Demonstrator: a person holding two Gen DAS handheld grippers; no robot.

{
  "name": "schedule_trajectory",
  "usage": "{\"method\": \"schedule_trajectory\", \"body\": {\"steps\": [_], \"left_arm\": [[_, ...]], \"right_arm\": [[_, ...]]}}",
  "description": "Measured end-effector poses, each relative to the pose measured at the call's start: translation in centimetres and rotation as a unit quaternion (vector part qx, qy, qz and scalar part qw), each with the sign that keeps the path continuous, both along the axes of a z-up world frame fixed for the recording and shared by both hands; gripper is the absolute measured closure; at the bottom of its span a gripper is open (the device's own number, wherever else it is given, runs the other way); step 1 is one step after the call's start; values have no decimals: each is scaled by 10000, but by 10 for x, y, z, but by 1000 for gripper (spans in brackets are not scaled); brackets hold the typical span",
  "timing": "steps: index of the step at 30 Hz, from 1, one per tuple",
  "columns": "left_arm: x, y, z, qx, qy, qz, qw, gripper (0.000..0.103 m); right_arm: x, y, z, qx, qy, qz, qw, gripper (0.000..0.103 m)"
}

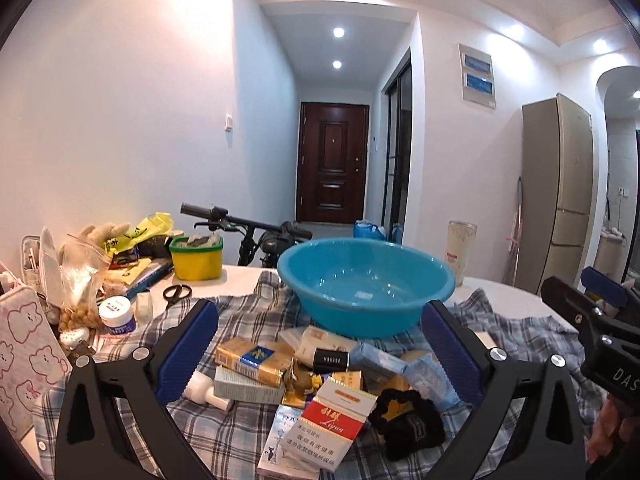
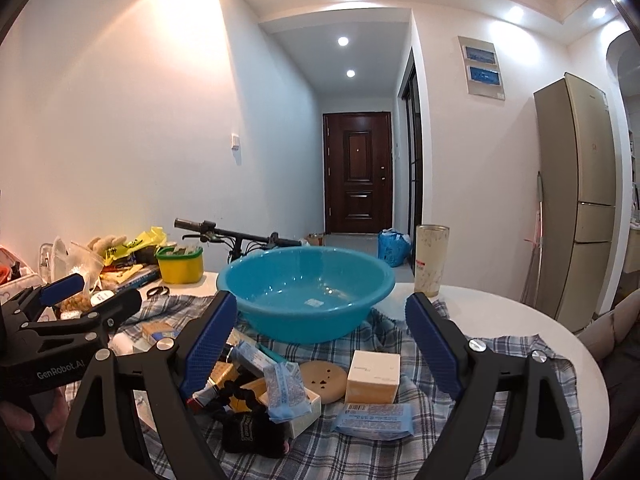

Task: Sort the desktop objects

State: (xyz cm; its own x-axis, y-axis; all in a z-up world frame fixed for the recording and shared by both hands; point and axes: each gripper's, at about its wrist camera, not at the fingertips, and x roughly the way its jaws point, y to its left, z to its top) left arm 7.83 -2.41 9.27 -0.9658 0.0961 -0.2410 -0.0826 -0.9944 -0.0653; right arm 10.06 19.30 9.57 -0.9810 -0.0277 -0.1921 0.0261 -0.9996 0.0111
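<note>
A blue plastic basin (image 1: 366,284) (image 2: 308,292) stands on a plaid cloth (image 1: 248,312) on the white round table (image 2: 500,312). In front of it lies a pile of small things: a red-and-white cigarette box (image 1: 332,428), a gold box (image 1: 256,360), a black scrunchie (image 1: 408,416) (image 2: 248,424), a cream box (image 2: 374,376), a tan round disc (image 2: 324,376) and blue tissue packets (image 2: 376,420). My left gripper (image 1: 320,344) (image 2: 110,288) hangs open above the pile's left part. My right gripper (image 2: 320,340) (image 1: 566,278) is open above the right part. Neither holds anything.
A yellow tub (image 1: 196,258), scissors (image 1: 176,292), a white jar (image 1: 116,314), a bag of nuts (image 1: 80,280) and a bear-print pouch (image 1: 24,352) crowd the table's left. A tall cup (image 2: 430,258) stands behind the basin. Bicycle handlebars (image 1: 240,220) and a fridge (image 2: 576,200) lie beyond.
</note>
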Motion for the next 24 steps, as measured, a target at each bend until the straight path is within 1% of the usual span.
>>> {"method": "schedule_trajectory", "body": {"steps": [4, 8, 10, 14, 16, 19, 24], "left_arm": [[7, -3, 12, 20, 137, 8, 9999, 0], [18, -4, 22, 46, 368, 54, 9993, 0], [23, -5, 25, 62, 481, 63, 9988, 0], [29, -3, 30, 37, 606, 12, 9982, 0], [31, -3, 31, 1, 609, -32, 9981, 0], [35, -2, 34, -33, 672, -27, 9977, 0], [39, -7, 38, 68, 751, -6, 9972, 0]], "right_arm": [[5, 2, 9, -81, 54, -27, 9999, 17], [15, 5, 17, -119, 214, -56, 9997, 16], [20, 4, 21, -100, 304, -69, 9995, 9], [26, 2, 26, -11, 399, -126, 9991, 7], [27, 1, 28, -39, 427, -122, 9990, 0], [29, 1, 30, -71, 494, -99, 9987, 0], [33, -2, 33, -34, 519, -67, 9986, 0]]}}
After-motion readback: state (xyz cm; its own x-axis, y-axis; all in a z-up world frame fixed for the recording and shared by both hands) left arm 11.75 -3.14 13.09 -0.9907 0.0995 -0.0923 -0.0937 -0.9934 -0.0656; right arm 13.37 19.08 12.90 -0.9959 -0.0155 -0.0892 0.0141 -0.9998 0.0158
